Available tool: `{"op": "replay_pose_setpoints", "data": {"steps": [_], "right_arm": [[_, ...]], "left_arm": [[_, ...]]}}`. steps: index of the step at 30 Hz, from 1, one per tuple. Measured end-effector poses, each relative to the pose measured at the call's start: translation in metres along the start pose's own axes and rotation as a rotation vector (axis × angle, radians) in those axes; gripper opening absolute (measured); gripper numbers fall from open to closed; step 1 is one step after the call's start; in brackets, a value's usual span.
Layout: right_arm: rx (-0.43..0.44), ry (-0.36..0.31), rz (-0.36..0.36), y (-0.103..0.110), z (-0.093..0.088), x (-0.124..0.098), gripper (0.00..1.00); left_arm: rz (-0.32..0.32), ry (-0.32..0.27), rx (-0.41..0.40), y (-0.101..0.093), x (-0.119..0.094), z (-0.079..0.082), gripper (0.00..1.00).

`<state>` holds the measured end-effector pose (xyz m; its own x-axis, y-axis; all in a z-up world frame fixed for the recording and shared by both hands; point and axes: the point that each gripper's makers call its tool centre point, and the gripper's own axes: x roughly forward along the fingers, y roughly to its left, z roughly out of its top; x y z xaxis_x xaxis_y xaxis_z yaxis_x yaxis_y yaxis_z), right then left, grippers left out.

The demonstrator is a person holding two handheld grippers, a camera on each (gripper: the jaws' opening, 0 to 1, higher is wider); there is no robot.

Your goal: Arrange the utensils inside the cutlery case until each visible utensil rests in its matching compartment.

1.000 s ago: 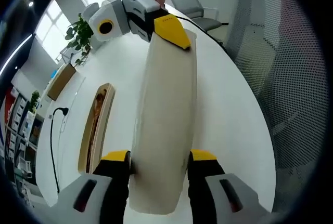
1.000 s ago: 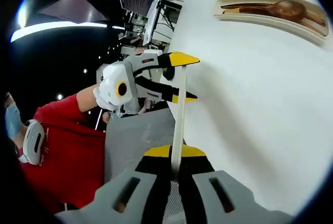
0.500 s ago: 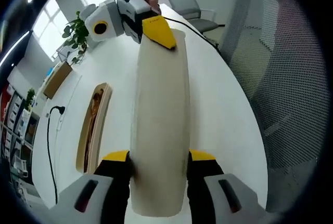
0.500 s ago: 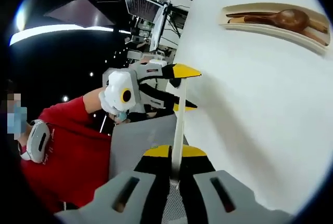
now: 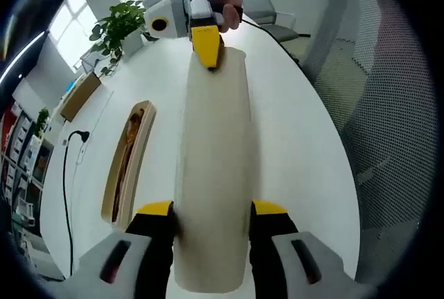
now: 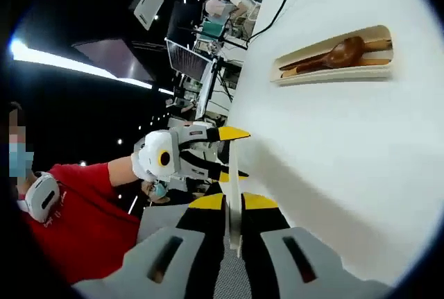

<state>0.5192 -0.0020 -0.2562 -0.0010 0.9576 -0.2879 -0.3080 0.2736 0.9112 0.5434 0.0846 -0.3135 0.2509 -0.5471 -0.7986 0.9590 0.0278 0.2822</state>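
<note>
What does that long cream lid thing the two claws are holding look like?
The lid is long, flat and cream-coloured, smooth like plastic, with rounded ends. In the right gripper view it shows edge-on as a thin strip. The left claw grips one end by its two long sides, and the right claw pinches the far end flat. It is held above the white table, beside the cutlery case with a wooden spoon in it.
</note>
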Motion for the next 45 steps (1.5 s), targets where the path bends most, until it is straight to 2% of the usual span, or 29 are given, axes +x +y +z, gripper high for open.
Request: {"op": "replay_pose_setpoints", "data": {"steps": [2,3,5,10,15,20,21,25,26,28,31,32,33,34,35,36,37,39,41,45], "right_arm": [[0.041,-0.048,-0.019,-0.002,0.007,-0.002,0.04],[0.035,-0.072,0.013,0.002,0.013,-0.002,0.03],[0.017,-0.145,-0.007,0.0,0.027,-0.005,0.04],[0.035,-0.186,-0.004,-0.002,0.04,-0.015,0.03],[0.03,-0.232,0.005,-0.002,0.057,-0.019,0.02],[0.029,-0.288,-0.018,-0.007,0.074,-0.026,0.02],[0.022,-0.313,-0.043,-0.01,0.081,-0.028,0.03],[0.031,-0.334,-0.111,-0.022,0.095,-0.036,0.05],[0.037,-0.339,-0.158,-0.03,0.1,-0.039,0.06],[-0.006,-0.34,-0.235,-0.042,0.108,-0.044,0.08],[-0.022,-0.347,-0.291,-0.05,0.118,-0.047,0.1],[-0.015,-0.357,-0.351,-0.059,0.122,-0.051,0.11],[-0.06,-0.367,-0.378,-0.061,0.126,-0.051,0.12],[-0.109,-0.363,-0.412,-0.064,0.128,-0.05,0.12],[-0.087,-0.323,-0.429,-0.068,0.122,-0.048,0.13],[-0.058,-0.312,-0.468,-0.075,0.121,-0.05,0.14],[-0.072,-0.33,-0.508,-0.081,0.127,-0.053,0.15],[-0.09,-0.346,-0.56,-0.089,0.134,-0.059,0.17],[-0.089,-0.343,-0.58,-0.095,0.138,-0.06,0.18],[-0.07,-0.314,-0.653,-0.117,0.138,-0.064,0.2]], "left_arm": [[0.004,-0.001,-0.013,0.006,0.0,0.0,0.43],[0.004,0.0,-0.013,0.009,0.001,0.0,0.43],[0.012,-0.005,-0.025,0.017,0.001,0.002,0.43],[0.019,-0.022,-0.09,0.045,-0.003,0.002,0.43],[0.026,0.0,-0.009,0.066,0.0,0.007,0.43],[-0.001,0.005,0.011,0.087,0.005,0.012,0.43],[-0.005,0.008,0.014,0.091,0.006,0.013,0.43],[-0.029,0.007,0.027,0.107,0.009,0.019,0.43],[-0.041,0.008,0.022,0.112,0.013,0.02,0.43],[-0.041,0.018,0.039,0.121,0.02,0.02,0.43],[-0.044,0.034,0.05,0.13,0.031,0.02,0.43],[-0.047,0.036,0.047,0.134,0.036,0.021,0.43],[-0.038,0.046,0.053,0.137,0.04,0.02,0.43],[-0.03,0.069,0.074,0.14,0.043,0.017,0.43],[-0.034,0.094,0.102,0.142,0.047,0.014,0.43],[-0.047,0.082,0.092,0.141,0.05,0.016,0.43],[-0.065,0.088,0.066,0.14,0.052,0.016,0.43],[-0.055,0.079,0.073,0.149,0.055,0.018,0.43],[-0.069,0.078,0.042,0.151,0.058,0.018,0.43],[-0.087,0.091,0.044,0.148,0.067,0.018,0.43]]}}
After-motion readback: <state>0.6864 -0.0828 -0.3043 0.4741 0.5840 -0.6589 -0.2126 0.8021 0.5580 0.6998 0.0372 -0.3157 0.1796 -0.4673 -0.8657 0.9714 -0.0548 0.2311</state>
